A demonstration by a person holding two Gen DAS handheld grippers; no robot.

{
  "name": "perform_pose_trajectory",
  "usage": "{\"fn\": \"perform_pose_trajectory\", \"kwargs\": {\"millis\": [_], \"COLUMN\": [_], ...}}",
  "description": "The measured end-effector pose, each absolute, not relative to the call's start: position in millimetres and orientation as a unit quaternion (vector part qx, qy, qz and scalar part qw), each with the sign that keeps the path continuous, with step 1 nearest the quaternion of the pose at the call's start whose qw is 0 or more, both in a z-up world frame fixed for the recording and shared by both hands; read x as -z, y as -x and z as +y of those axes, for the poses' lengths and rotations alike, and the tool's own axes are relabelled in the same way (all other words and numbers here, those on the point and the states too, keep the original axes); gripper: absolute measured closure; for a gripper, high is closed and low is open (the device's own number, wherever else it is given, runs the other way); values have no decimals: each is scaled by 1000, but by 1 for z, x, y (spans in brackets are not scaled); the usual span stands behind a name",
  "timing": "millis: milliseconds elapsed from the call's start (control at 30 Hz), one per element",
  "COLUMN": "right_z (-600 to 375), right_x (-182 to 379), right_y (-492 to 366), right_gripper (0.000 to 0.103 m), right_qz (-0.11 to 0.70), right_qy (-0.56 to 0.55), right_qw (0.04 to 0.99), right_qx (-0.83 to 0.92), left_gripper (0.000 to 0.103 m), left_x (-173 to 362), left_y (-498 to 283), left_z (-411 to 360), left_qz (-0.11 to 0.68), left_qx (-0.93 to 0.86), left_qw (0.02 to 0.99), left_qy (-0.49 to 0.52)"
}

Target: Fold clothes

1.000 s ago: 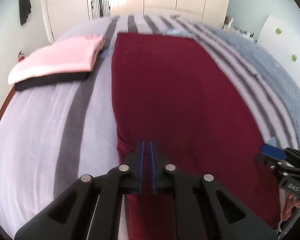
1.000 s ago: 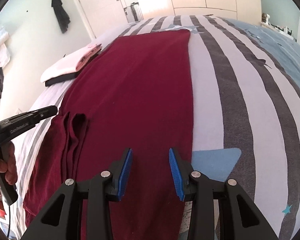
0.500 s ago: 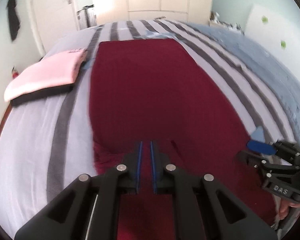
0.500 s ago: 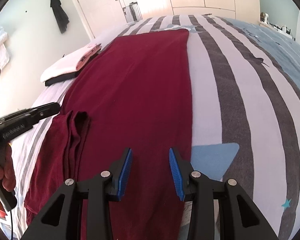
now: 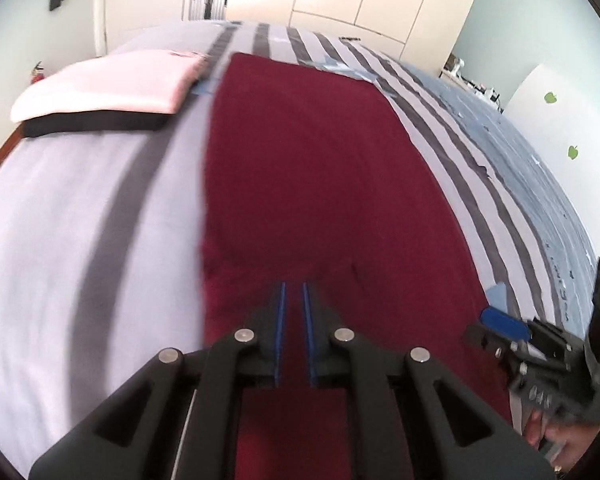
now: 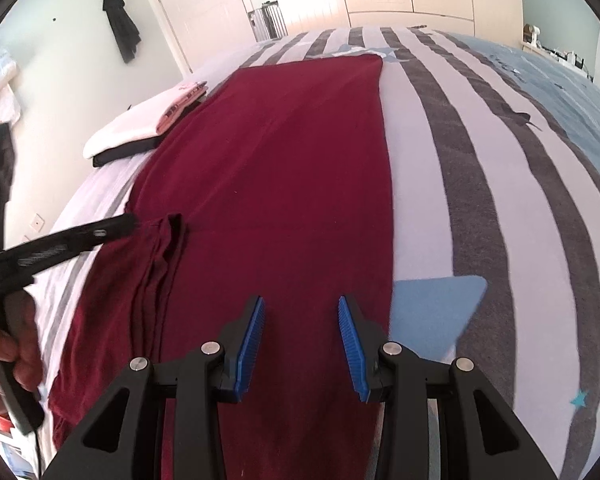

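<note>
A dark red garment [image 6: 284,168] lies spread lengthwise on a striped bedspread [image 6: 480,184], running from the near edge toward 12 o'clock, with its sleeve [image 6: 156,264] gathered into ridges at about 9 o'clock in the right wrist view. The left gripper [image 5: 293,300] has its blue pads nearly together, a narrow slit between them, and its tip sits at the bunched sleeve; red fabric shows through the gap, and from the right wrist view it looks to have the sleeve edge pinched, though the contact itself is not clearly visible. The right gripper [image 6: 301,320] hovers over the near part of the garment with its fingers spread wide, holding nothing. A stack of folded clothes [image 5: 104,92], pink over black, rests at 10 o'clock, just beside the garment's far left edge. The risk from here is a thin hold: if only a fold of the sleeve is caught, it could slip out mid-fold and fall in a lump. With the right gripper not pinning the body, a pull on the sleeve could also drag the whole garment askew, or toward the finished stack.
</note>
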State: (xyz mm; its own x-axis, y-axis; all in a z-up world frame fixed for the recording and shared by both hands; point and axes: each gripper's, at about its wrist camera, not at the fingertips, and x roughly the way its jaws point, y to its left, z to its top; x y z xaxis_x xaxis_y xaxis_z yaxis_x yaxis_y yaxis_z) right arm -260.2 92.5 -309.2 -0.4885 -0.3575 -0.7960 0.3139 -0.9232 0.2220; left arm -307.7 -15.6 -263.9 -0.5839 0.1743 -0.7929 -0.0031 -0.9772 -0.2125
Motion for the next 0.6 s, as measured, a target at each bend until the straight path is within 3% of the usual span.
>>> {"fn": "perform_pose_trajectory", "kwargs": {"millis": [167,300,600], "right_z": [112,125,137], "right_x": [303,308,322], "right_y": [225,191,148], "right_gripper": [68,68,67], "right_qz": [-21,-17,-22], "right_qy": [-471,-485,-500], "right_qw": [196,195,193], "right_qx": [860,852,844], "left_gripper": [96,96,95], "left_x": [265,278,316], "left_y": [233,124,90], "left_z": [-30,-42,-34], "left_qz": [-88,-75,-74], "left_qx": [-882,-870,-854], "left_qw": [37,30,11], "left_qy": [462,486,515]}}
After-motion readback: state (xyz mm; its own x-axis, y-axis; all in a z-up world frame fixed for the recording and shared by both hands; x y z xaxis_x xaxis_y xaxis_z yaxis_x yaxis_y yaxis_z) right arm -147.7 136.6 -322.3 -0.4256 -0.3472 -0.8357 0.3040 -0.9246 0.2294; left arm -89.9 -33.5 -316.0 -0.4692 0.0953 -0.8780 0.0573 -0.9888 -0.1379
